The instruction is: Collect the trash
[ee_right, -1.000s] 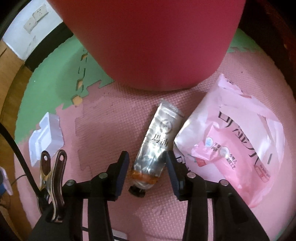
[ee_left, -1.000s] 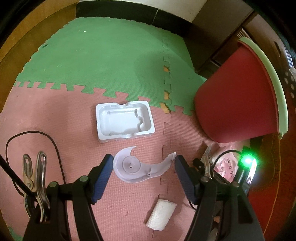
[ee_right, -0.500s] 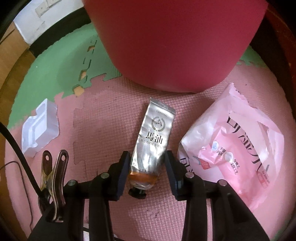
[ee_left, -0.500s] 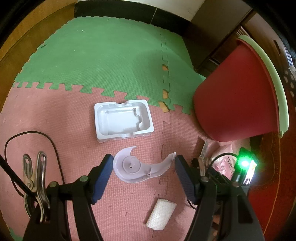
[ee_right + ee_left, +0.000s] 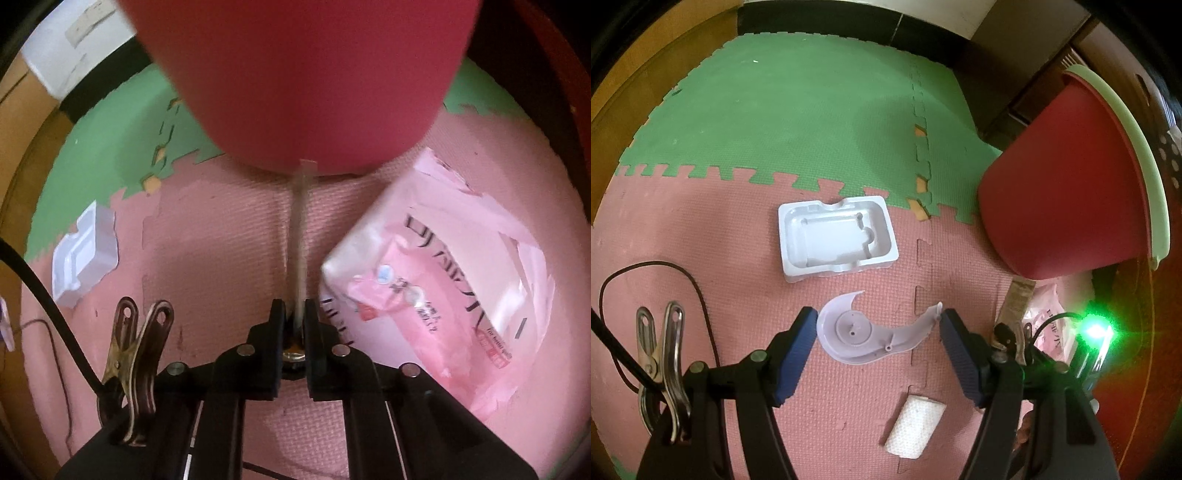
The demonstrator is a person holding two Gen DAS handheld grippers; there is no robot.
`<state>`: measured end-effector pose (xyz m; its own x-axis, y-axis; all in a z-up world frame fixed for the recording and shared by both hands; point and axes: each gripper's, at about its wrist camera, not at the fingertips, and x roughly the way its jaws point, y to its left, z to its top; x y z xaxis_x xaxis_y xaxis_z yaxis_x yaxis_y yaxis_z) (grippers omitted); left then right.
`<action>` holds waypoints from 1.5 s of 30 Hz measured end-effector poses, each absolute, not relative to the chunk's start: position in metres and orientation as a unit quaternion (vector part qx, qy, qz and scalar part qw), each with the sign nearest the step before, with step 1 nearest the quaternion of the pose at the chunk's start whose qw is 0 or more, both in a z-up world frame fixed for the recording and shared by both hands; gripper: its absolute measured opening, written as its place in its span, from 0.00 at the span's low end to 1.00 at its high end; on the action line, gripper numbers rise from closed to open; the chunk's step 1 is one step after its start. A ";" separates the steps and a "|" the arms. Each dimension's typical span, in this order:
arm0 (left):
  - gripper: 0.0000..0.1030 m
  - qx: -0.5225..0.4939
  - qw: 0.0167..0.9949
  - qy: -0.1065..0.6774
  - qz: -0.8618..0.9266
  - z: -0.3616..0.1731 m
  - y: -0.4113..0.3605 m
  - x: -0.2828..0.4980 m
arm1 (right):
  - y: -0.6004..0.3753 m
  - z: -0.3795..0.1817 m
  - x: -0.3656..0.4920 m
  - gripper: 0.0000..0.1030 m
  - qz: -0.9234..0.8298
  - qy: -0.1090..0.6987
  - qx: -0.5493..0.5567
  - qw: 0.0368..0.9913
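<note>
My right gripper point(image 5: 294, 315) is shut on a silver cream tube point(image 5: 301, 229), which stands on edge and points at the red bucket point(image 5: 303, 74) just ahead. A pink plastic wrapper point(image 5: 439, 280) lies right of the tube. My left gripper point(image 5: 878, 325) is open, its blue pads either side of a curved white plastic piece point(image 5: 868, 336) on the pink mat. A white plastic tray point(image 5: 836, 238) lies beyond it, and a small white pad point(image 5: 916, 426) lies near the right finger. The bucket point(image 5: 1067, 192) shows at the right of the left wrist view.
Pink and green foam mats point(image 5: 798, 122) cover the floor. A dark baseboard and wall point(image 5: 849, 18) stand at the far side. The white tray also shows in the right wrist view point(image 5: 83, 254). The right gripper's green light point(image 5: 1099, 330) glows beside the bucket.
My right gripper has closed on the silver tube, which turned from lying flat to standing on edge. The left gripper has barely moved.
</note>
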<state>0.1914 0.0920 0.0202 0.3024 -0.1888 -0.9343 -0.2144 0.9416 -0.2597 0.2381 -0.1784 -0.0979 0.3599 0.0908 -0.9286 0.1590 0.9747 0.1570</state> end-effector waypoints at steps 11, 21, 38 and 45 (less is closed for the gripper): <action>0.70 -0.161 0.793 0.587 -0.001 0.021 0.087 0.190 | -0.167 -0.089 0.231 0.06 0.032 0.570 0.092 0.816; 0.69 -0.144 0.813 0.564 -0.029 0.042 0.075 0.179 | -0.177 -0.012 0.169 0.06 0.089 0.542 0.057 0.834; 0.69 -0.098 0.872 0.474 -0.065 0.138 0.032 0.177 | -0.223 0.113 0.104 0.06 0.124 0.388 0.084 0.910; 0.70 -0.115 0.888 0.436 -0.086 0.184 0.009 0.198 | -0.246 0.151 0.122 0.06 0.121 0.327 0.121 0.929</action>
